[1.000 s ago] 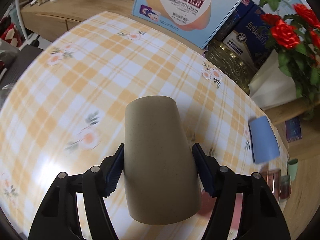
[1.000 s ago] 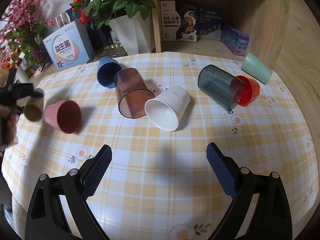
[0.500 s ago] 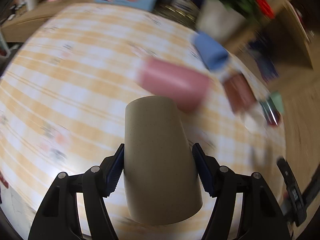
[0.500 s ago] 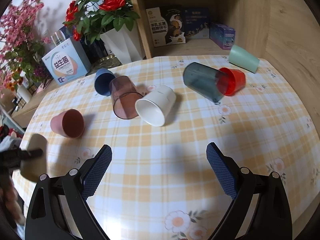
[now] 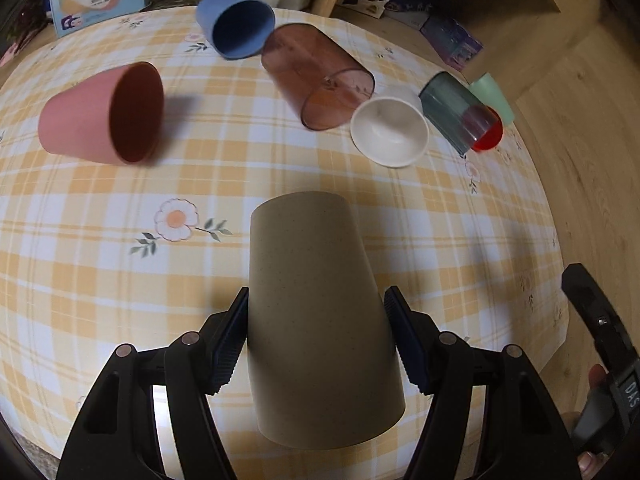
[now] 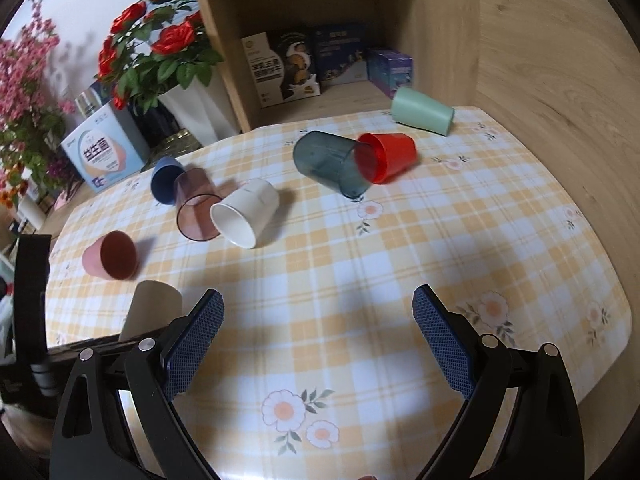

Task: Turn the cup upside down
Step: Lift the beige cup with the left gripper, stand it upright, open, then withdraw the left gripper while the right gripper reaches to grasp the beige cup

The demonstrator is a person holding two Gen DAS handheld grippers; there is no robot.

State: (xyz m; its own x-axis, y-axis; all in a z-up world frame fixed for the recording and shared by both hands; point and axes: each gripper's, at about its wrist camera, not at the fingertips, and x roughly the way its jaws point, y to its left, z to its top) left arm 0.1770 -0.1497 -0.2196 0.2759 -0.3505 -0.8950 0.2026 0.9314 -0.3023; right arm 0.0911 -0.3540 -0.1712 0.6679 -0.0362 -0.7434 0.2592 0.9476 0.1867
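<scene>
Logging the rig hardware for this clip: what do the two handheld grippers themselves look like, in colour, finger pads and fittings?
Both are alike: the left gripper and right gripper have glossy black plastic linkage arms with silver rivets at the joints. Each finger carries a dark blue pad with a fine diamond-grid texture, ridged along its edge. No cables show. Part of the right unit's black body, with white lettering, appears in the left view.

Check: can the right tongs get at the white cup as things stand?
Probably yes. The right tongs are open and empty, and the white cup lies on its side ahead and slightly left, with bare tablecloth between. The maroon cup lies close against its left side, so that flank is tight.
</scene>
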